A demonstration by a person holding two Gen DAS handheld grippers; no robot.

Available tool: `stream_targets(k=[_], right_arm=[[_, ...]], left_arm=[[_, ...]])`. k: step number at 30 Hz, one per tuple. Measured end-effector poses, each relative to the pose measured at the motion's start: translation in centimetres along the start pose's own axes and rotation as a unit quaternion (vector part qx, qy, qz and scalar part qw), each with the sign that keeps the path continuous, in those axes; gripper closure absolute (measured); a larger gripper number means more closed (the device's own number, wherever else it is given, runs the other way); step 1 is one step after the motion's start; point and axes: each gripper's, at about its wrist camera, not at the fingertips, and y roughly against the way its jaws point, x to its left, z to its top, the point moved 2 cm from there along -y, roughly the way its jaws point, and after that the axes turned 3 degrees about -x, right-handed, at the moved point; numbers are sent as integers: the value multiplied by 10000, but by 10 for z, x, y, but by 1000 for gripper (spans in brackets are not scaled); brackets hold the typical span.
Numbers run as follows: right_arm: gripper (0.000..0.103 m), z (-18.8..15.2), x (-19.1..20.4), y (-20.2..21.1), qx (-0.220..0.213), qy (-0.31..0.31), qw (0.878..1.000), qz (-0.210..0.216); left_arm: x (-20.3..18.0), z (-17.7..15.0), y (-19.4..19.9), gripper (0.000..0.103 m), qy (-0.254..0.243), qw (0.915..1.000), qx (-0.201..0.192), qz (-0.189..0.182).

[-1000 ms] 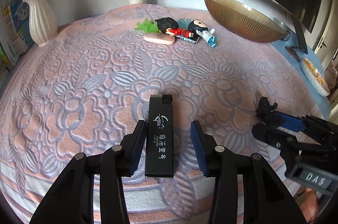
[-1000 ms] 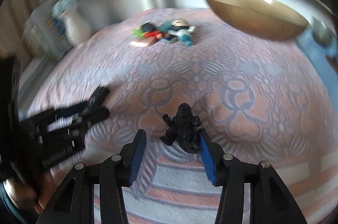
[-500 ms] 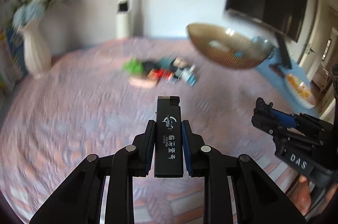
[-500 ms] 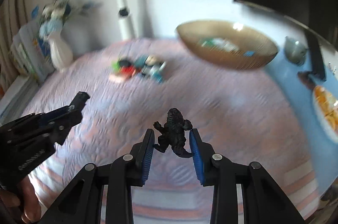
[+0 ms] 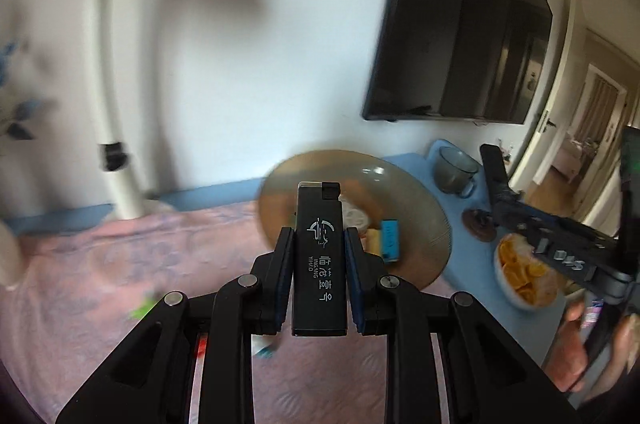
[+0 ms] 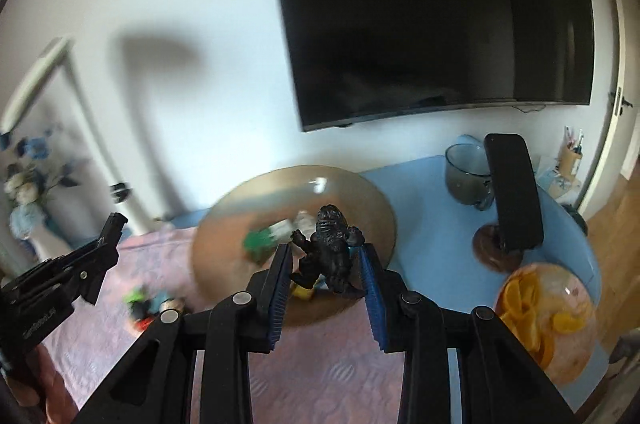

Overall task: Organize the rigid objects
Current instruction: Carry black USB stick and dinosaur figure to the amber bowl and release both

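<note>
The left tool is pinching a black lighter, a slim rectangular one with white lettering printed along its face. Both blue-padded fingers press flat against its long sides, and the lighter stands lengthwise between them, its capped end pointing away from the camera. It is held in the air, in front of a wide amber glass bowl that sits at the far edge of the pink patterned cloth. Inside the bowl a small blue item and a few other blurred pieces are visible.

The right tool grips a small black monster figurine. Its fingers stand wider than the left tool's, with the figurine's body and limbs wedged between the blue pads; the figurine is upright, head away from the camera, also lifted clear of the cloth and seen against the near side of the same bowl. Green and white items lie blurred in the bowl behind it.

On the blue surface to the right of the bowl stand a grey glass cup, a dark phone on a round wooden stand and a bowl of orange slices. A cluster of small toys lies on the cloth at near left. A television hangs on the white wall above.
</note>
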Motion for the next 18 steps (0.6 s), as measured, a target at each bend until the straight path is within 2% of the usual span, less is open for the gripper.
stream_targets(k=[5,8,13,17,18], right_arm=[[70,-3,-10,-56,706,-204,9973,53],[70,-8,-9,-74,860,-118,9962,47],[69,-13,-11,-88,972,-107,9952,-45],[65,-15,-18,-92,1089,-318,9935,45],[64,-16,-20,-87,1043,-367,9938,93]], left_arm=[[-13,-10,-53,82,-115,9986,466,-226],[-19,-22,-73,82,-195,9957,705,-570],[-23,-27,-86,81,-341,9949,793,-520],[-2,-12,-64,41,-55,9987,427,-289],[6,-9,-54,36,49,9990,342,-285]])
